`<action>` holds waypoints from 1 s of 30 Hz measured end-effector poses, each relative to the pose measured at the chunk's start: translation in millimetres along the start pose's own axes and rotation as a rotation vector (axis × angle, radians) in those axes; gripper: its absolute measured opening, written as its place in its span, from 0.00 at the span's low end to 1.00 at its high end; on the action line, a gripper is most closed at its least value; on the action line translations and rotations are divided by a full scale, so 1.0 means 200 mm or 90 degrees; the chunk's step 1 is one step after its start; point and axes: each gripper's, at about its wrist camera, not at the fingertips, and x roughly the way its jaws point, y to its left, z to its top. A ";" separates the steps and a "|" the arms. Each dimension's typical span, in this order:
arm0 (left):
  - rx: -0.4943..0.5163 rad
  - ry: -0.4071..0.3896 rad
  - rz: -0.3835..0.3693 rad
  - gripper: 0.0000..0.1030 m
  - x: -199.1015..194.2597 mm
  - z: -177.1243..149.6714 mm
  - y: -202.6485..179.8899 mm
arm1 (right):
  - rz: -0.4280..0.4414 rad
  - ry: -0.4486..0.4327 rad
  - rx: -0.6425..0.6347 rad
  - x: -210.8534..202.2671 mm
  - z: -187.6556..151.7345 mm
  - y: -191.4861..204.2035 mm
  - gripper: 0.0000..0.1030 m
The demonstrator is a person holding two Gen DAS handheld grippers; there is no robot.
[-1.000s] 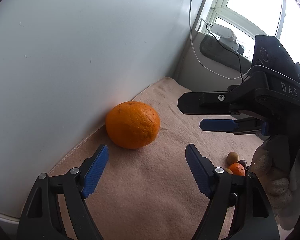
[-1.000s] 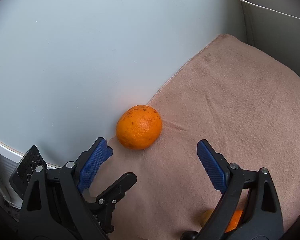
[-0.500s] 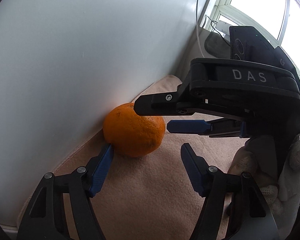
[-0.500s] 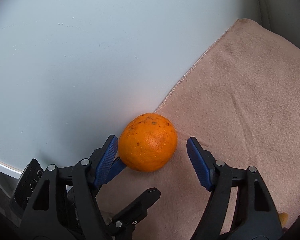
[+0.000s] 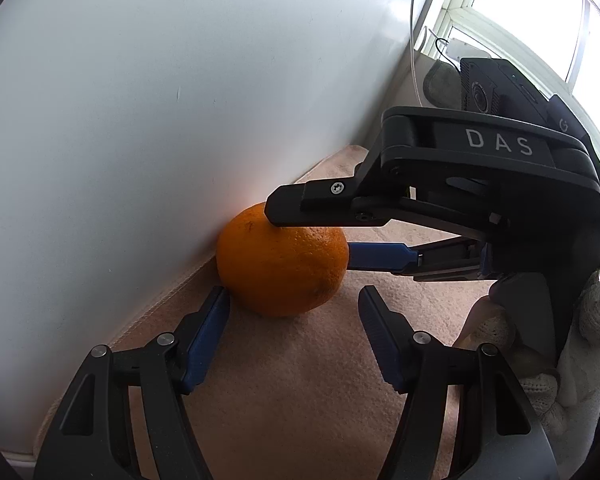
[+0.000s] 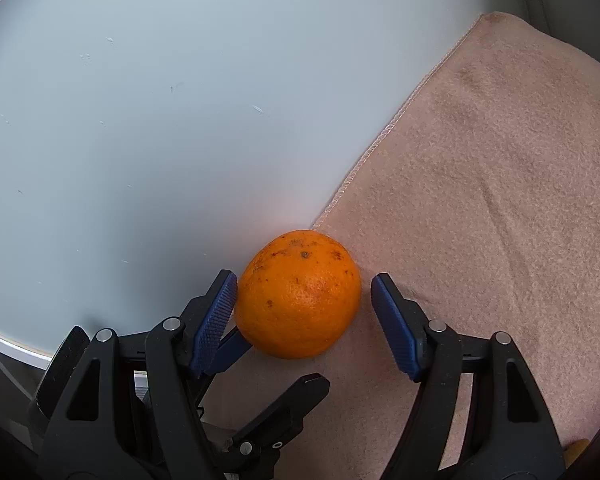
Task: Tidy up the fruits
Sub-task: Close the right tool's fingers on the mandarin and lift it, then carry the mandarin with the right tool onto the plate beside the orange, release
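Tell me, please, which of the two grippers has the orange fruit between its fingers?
The right gripper: its blue-padded fingers flank the round orange fruit on both sides. The left gripper only has its fingers spread in front of it, fruit beyond their tips.

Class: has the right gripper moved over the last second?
Yes. The right gripper has closed in on the orange by the white wall, now straddling it.

A round orange (image 6: 298, 294), skin speckled brown, rests on the pink cloth (image 6: 500, 200), touching the white wall (image 6: 140, 100).
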 end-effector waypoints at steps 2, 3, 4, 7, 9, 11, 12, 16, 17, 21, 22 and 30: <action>-0.007 0.004 -0.003 0.64 0.00 0.00 0.01 | 0.007 0.000 0.003 -0.01 -0.01 0.00 0.66; -0.010 0.004 -0.006 0.64 0.00 0.01 0.03 | 0.005 -0.001 0.002 0.00 0.00 0.00 0.66; -0.013 0.005 -0.008 0.64 0.00 0.01 0.03 | 0.004 -0.001 0.000 0.00 -0.01 0.01 0.66; -0.014 0.005 -0.008 0.64 0.00 0.01 0.04 | -0.001 -0.002 -0.009 -0.02 -0.06 0.05 0.65; -0.014 0.006 -0.009 0.63 0.01 0.03 0.04 | -0.005 -0.002 -0.013 -0.03 -0.08 0.06 0.65; -0.014 0.003 -0.010 0.62 0.00 0.04 0.06 | -0.009 -0.004 -0.016 -0.03 -0.11 0.07 0.65; -0.014 0.002 -0.012 0.62 0.00 0.04 0.06 | -0.011 -0.006 -0.017 -0.04 -0.12 0.08 0.65; -0.005 0.000 -0.013 0.57 -0.02 0.04 0.07 | -0.021 -0.012 -0.021 -0.07 -0.14 0.09 0.65; -0.001 -0.001 -0.014 0.57 -0.02 0.04 0.06 | -0.023 -0.014 -0.021 -0.08 -0.15 0.09 0.65; 0.010 -0.005 -0.022 0.57 -0.03 0.02 0.02 | -0.026 -0.024 -0.019 -0.13 -0.17 0.09 0.65; 0.012 -0.006 -0.025 0.57 -0.04 0.02 0.02 | -0.028 -0.027 -0.019 -0.14 -0.18 0.10 0.65; 0.035 -0.015 -0.052 0.57 -0.12 0.00 -0.06 | -0.042 -0.056 -0.017 -0.29 -0.23 0.12 0.65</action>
